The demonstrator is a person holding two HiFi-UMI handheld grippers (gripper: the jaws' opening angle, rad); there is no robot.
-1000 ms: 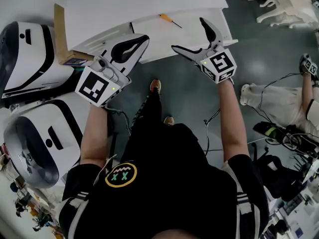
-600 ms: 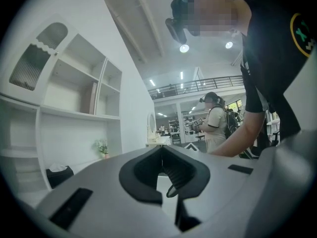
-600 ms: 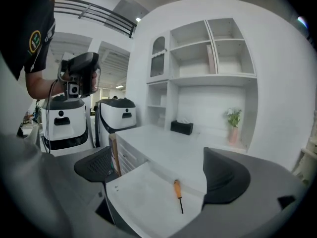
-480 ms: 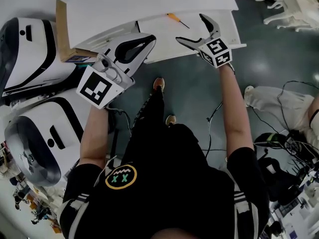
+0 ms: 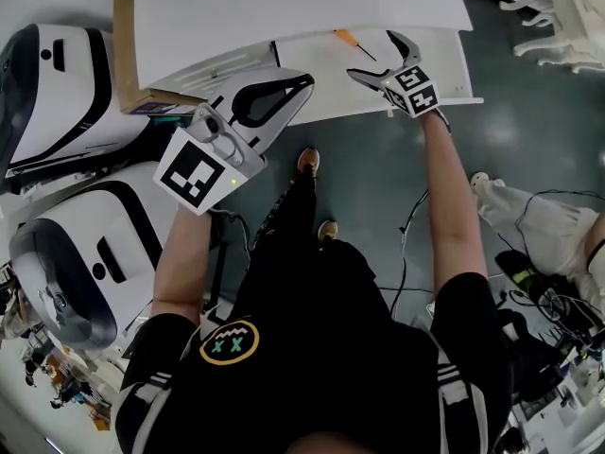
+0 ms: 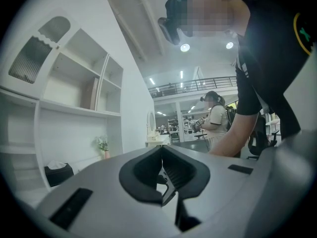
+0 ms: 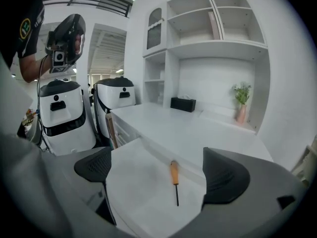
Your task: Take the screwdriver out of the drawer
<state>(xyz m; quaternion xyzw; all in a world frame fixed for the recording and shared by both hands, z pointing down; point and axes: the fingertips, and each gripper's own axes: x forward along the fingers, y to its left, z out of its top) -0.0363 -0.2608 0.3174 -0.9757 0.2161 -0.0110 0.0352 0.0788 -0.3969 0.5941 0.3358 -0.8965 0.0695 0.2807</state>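
Note:
An orange-handled screwdriver (image 5: 347, 39) (image 7: 174, 178) lies on the floor of the open white drawer (image 5: 450, 61), near its back wall. My right gripper (image 5: 375, 56) (image 7: 159, 173) hovers over the drawer, open, just short of the tool. In the right gripper view the screwdriver lies between the two dark pads (image 7: 225, 178), untouched. My left gripper (image 5: 304, 83) (image 6: 162, 153) hangs at the drawer's front left corner. Its jaws are shut with nothing between them, pointing away from the drawer.
The white desk top (image 5: 284, 3) overhangs the drawer's back. Two white robots (image 5: 57, 93) (image 5: 80, 263) stand at the left beside a brown panel edge (image 5: 123, 55). Cables and a white chair (image 5: 567, 8) are on the floor at right. Wall shelves (image 7: 218, 33) rise behind the desk.
My right gripper has moved forward over the drawer, closing in on the screwdriver, still open. The left gripper has drifted slightly right and stays shut.

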